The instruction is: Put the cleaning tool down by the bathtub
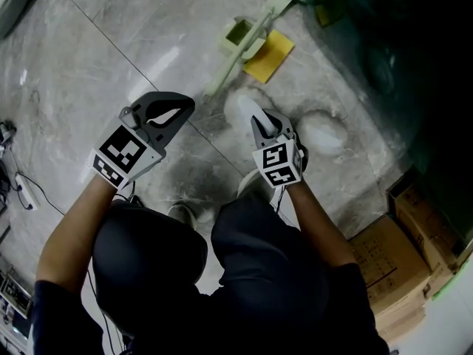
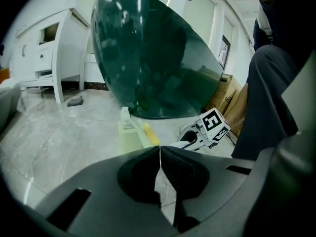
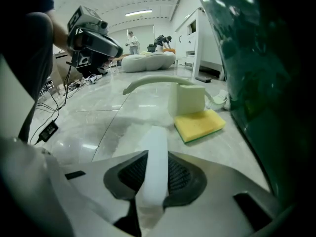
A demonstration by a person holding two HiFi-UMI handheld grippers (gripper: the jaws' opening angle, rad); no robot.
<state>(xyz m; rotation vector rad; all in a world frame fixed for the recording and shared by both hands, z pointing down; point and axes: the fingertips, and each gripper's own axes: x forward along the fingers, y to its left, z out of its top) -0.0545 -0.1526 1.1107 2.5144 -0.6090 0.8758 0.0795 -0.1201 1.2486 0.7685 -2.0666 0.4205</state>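
So the right gripper is clamped on a white bar, with the pads pressing both sides of it. What that bar actually is, I can't tell. Its near end drops out of sight behind the jaws, and in the head view its far end melts into a pale patch on the marble floor. The left gripper has its jaws closed tip to tip with nothing in them, off to the side over bare floor.

The obvious cleaning tool is the pale green long-handled scrubber. It's lying flat on the floor just beside the dark green bathtub, ahead of both grippers and apart from them. A yellow sponge sits touching its block, and whether it's attached or loose is hard to say. In the head view the handle's top end disappears into the dark by the tub. The tub itself is cut off in every view. Cardboard boxes sit at the right, partly out of frame.
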